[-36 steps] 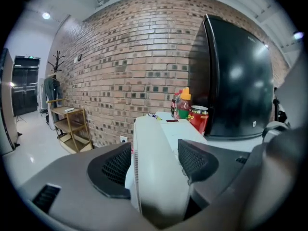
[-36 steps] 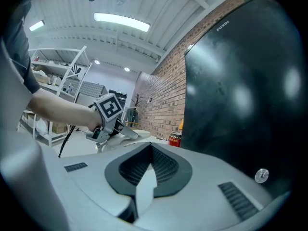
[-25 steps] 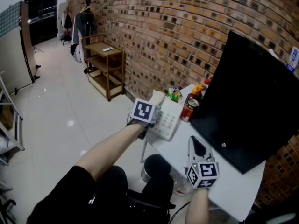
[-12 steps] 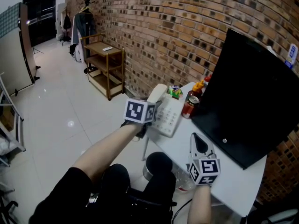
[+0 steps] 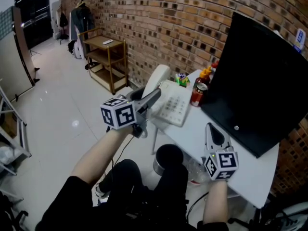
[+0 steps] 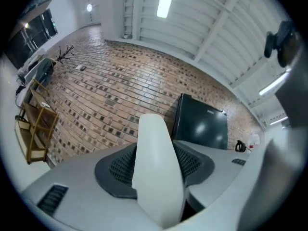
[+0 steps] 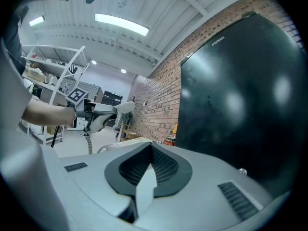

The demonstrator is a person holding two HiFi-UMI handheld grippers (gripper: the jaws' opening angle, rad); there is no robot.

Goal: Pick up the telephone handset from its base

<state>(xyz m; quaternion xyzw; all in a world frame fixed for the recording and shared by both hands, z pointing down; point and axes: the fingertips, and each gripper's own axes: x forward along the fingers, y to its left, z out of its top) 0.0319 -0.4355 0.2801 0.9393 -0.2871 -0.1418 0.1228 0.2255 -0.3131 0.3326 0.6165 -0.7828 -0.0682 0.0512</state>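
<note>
Closest in, a black round bin point(image 5: 168, 156) sits on the floor against the near edge of the white table point(image 5: 243, 179), beside the person's knees. On the table's near part hovers the right gripper point(image 5: 211, 129), pointing towards the wall, its jaws closed tip to tip with nothing between them.

Further left, off the table's edge, the left gripper point(image 5: 153, 95) pinches the white plastic telephone handset point(image 5: 158, 77) between its ribbed pads; the left gripper view shows the handset point(image 6: 153, 177) filling the gap between the jaws. The handset is lifted clear of its base. Its long axis runs along the gripper, slanting up and away towards the brick wall point(image 5: 183, 23), rounded far end highest. A grey coiled cord point(image 7: 88, 141) hangs below it.

Just beyond lies the white keypad base point(image 5: 173, 107), at the table's left edge. Behind it stand a red drinks can point(image 5: 197, 94), an orange-capped bottle point(image 5: 206, 76) and a small green packet point(image 5: 181, 79). A large black flat panel point(image 5: 260, 76) leans at the right, blocking the wall there. Far left, a wooden two-tier shelf point(image 5: 103, 57) stands against the bricks.
</note>
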